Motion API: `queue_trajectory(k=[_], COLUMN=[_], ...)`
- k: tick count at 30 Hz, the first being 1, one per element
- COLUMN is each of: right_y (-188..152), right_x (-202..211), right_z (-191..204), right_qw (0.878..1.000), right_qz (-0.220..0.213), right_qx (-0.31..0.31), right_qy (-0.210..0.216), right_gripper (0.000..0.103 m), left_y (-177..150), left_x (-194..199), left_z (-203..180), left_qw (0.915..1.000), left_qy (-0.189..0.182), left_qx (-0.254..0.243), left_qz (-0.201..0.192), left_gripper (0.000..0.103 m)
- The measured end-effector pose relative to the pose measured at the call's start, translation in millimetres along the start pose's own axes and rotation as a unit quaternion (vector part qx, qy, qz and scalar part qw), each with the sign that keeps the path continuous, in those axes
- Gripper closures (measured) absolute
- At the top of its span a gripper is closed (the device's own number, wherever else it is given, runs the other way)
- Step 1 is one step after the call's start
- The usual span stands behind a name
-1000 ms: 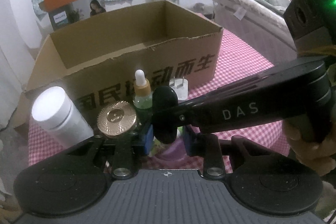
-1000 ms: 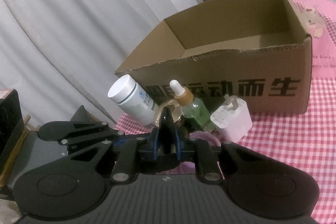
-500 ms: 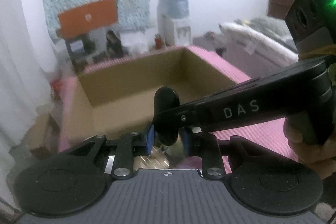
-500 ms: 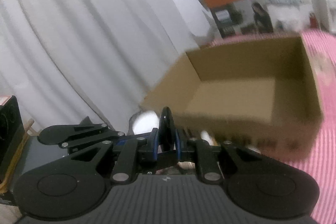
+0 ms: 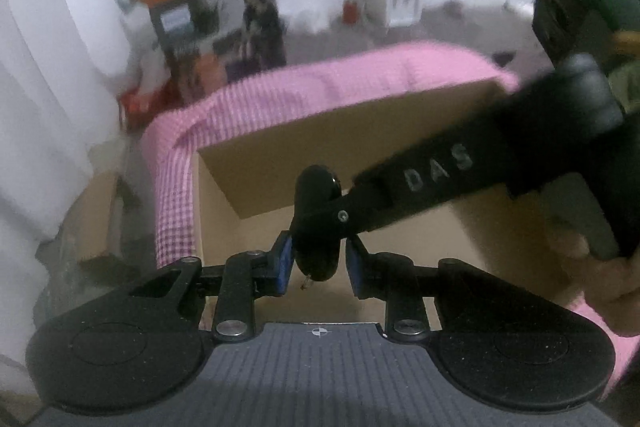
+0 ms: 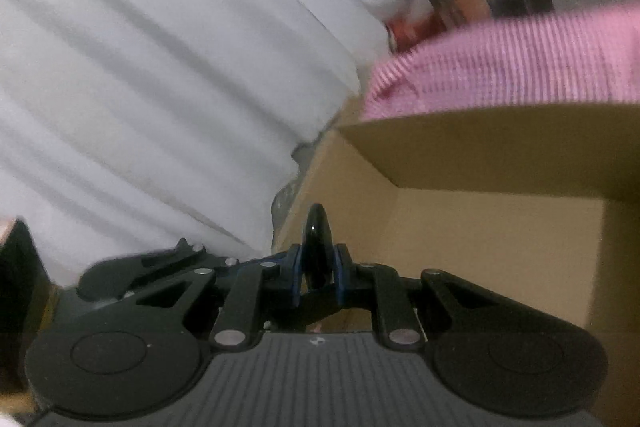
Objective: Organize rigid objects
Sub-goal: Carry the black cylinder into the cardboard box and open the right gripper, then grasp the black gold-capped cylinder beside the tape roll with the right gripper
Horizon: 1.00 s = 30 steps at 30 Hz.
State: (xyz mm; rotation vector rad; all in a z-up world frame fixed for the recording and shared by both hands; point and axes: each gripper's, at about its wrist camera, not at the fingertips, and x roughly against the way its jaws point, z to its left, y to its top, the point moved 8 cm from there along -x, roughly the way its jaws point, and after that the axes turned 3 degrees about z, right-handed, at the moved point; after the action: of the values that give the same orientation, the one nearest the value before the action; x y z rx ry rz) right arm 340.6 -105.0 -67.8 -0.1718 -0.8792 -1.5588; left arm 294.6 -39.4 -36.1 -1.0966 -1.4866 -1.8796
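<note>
Item in transit: black oval object (image 5: 318,223), clenched edge-on in your right gripper (image 6: 318,265) above the open cardboard box (image 5: 280,155); your left gripper (image 5: 318,263) brackets it, grip unclear; nothing visible inside, drop-in pending.

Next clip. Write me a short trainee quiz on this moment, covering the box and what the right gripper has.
1. True or false: the box is taped shut.
2. What sits between the pads of the right gripper? A: a black oval. B: a white bottle. C: nothing.
3. What does the box stand on?

Key: 1 false, its top is open. 2 A. 3 a pink checked cloth.
</note>
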Motion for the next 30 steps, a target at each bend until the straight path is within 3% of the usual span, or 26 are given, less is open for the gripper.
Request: queue_trajectory(k=[4, 5, 6, 9, 14, 17, 18, 19, 20, 26, 30], right_y=[20.5, 23.8, 23.3, 26.3, 25.8, 27.2, 28.4, 29.5, 30.7, 33.8, 20.6], right_x=[-40.0, -49.7, -57.5, -81.1, -103.4, -110.7, -111.0, -109.0, -105.4, -62.6, -10.1], right_z=[-32.5, -39.4, -43.2, -55.1, -68.0, -69.1, -68.8, -67.6, -65.8, -44.6, -20.4], right_qw=[0.998, 0.997, 0.996, 0.993, 0.992, 0.992, 0.992, 0.993, 0.994, 0.997, 0.998], right_qz=[0.042, 0.048, 0.054, 0.072, 0.085, 0.082, 0.078, 0.071, 0.062, 0.012, -0.038], right_qx=[-0.056, -0.066, -0.071, -0.087, -0.091, -0.090, -0.089, -0.085, -0.080, -0.060, -0.042], right_qy=[0.002, -0.002, -0.006, -0.019, -0.035, -0.036, -0.037, -0.041, -0.045, -0.035, -0.020], right_gripper=[0.085, 0.085, 0.086, 0.085, 0.083, 0.075, 0.065, 0.048, 0.042, 0.039, 0.039], left_y=[3.1, 2.5, 2.7, 3.5, 9.1, 9.9, 10.4, 11.2, 11.0, 8.3, -4.2], left_x=[-30.7, -33.6, -34.2, -29.1, -21.4, -12.1, -8.6, -5.1, 1.1, 44.2, 82.1], left_z=[13.5, 15.2, 17.2, 19.9, 22.0, 22.8, 23.4, 24.0, 24.5, 24.2, 18.9], left_qw=[0.9989, 0.9987, 0.9986, 0.9989, 0.9991, 0.9991, 0.9991, 0.9990, 0.9989, 0.9976, 0.9947], left_qy=[0.018, 0.021, 0.023, 0.029, 0.038, 0.037, 0.037, 0.038, 0.037, 0.028, -0.006], left_qx=[0.012, 0.011, 0.011, 0.012, 0.013, 0.019, 0.021, 0.023, 0.026, 0.033, 0.044], left_qz=[0.042, 0.046, 0.046, 0.034, 0.018, 0.008, 0.004, -0.001, -0.009, -0.054, -0.093], left_gripper=[0.070, 0.062, 0.054, 0.041, 0.033, 0.030, 0.026, 0.024, 0.022, 0.013, 0.011])
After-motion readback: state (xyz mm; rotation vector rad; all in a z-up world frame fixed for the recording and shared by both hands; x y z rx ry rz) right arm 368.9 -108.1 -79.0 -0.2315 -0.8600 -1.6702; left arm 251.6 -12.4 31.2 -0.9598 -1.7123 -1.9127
